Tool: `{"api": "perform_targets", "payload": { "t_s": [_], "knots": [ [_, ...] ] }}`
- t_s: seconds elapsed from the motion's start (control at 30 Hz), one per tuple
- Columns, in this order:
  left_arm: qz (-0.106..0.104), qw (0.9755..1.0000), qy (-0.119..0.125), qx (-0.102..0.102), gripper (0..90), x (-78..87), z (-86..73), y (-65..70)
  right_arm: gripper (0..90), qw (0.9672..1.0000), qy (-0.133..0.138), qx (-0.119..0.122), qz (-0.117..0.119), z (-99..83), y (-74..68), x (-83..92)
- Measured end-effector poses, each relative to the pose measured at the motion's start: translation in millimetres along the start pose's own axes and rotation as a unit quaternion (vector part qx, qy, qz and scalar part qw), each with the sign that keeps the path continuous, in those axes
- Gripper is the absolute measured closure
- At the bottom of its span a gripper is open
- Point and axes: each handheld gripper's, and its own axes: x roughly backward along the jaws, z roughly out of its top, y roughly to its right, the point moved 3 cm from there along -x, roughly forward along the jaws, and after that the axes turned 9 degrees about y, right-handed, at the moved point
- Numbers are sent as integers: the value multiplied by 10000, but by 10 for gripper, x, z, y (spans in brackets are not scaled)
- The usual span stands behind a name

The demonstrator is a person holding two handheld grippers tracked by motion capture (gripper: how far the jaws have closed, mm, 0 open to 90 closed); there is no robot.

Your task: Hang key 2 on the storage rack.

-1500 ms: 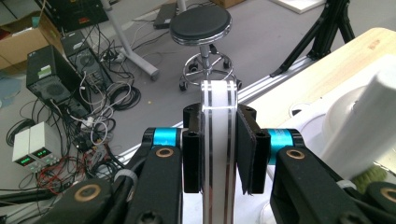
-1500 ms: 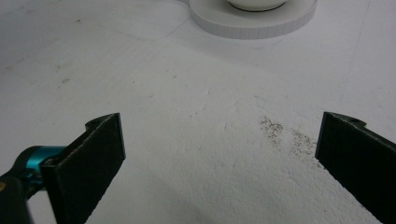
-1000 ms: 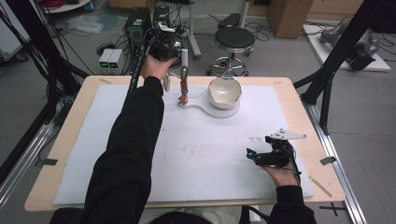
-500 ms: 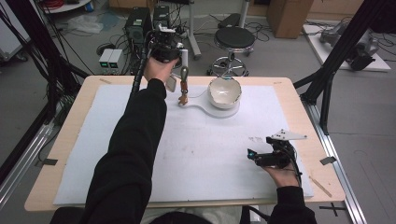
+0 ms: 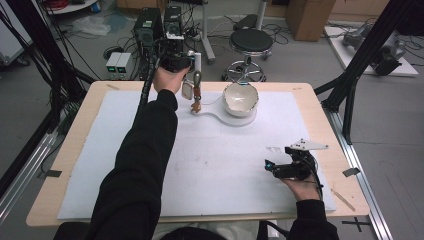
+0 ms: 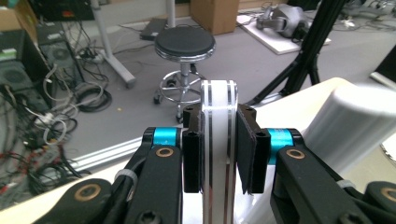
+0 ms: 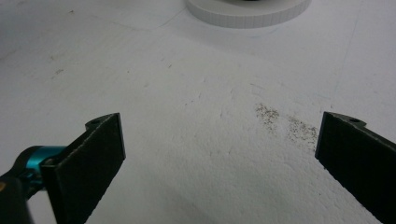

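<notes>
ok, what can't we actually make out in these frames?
- Inside of the bowl: high view, its near wall hides the contents.
- Lower end of the clear striped piece clamped by the left gripper: left gripper view, cut off by the bottom edge.
- White cylinder: left gripper view, blurred and cut by the right edge.
- Dark specks on the white mat: right gripper view, too small to identify.

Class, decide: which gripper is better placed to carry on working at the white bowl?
Left. The left gripper is already beside the white bowl, shut on a white striped handle; the right gripper rests open, far away.
</notes>
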Motion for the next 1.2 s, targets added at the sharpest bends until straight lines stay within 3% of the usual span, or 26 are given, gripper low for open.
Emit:
{"api": "perform_targets", "payload": {
  "t_s": [0.2, 0.3, 0.4, 0.43, 0.6, 0.7, 0.73, 0.8, 0.9, 1.1, 1.2],
  "knots": [
    [-33, 10000, -22, -11, 739, 20, -32, 3, 6, 10000, 5, 18, -1, 1, -3, -2],
    [-200, 9998, -45, 40, 736, 43, -64, -11, 6, 10000, -3, 18, -2, 3, -8, -6],
    [-219, 9997, 3, 95, 732, 66, -80, -34, 6, 10000, -31, 20, 0, -1, -15, -13],
    [-345, 9992, -2, 197, 727, 94, -88, -59, 6, 10000, -44, 36, 4, -1, -21, -14],
    [-331, 9994, -69, 109, 585, 139, -66, -60, 6, 10000, -23, 25, -6, 5, -30, -9],
    [-335, 9994, -77, 89, 559, 156, -57, -71, 6, 10000, -19, 20, -3, 7, -32, -8],
    [-314, 9994, -94, 83, 494, 159, -58, -79, 6, 10000, -18, 23, -4, 7, -31, -8],
    [-323, 9992, -250, -3, 468, 165, -79, -106, 6, 10000, -18, 20, 3, 7, -30, -6],
    [-281, 9991, -277, -136, 361, 184, -99, -128, 6, 10000, -4, 15, 0, 8, -26, -3],
    [-459, 9983, -328, -155, 304, 253, -131, -153, 6, 10000, -3, 12, -21, 6, -19, 1],
    [-527, 9976, -378, -259, 272, 326, -166, -163, 6, 10000, -3, 18, -43, 6, -18, -2]
  ]
}}
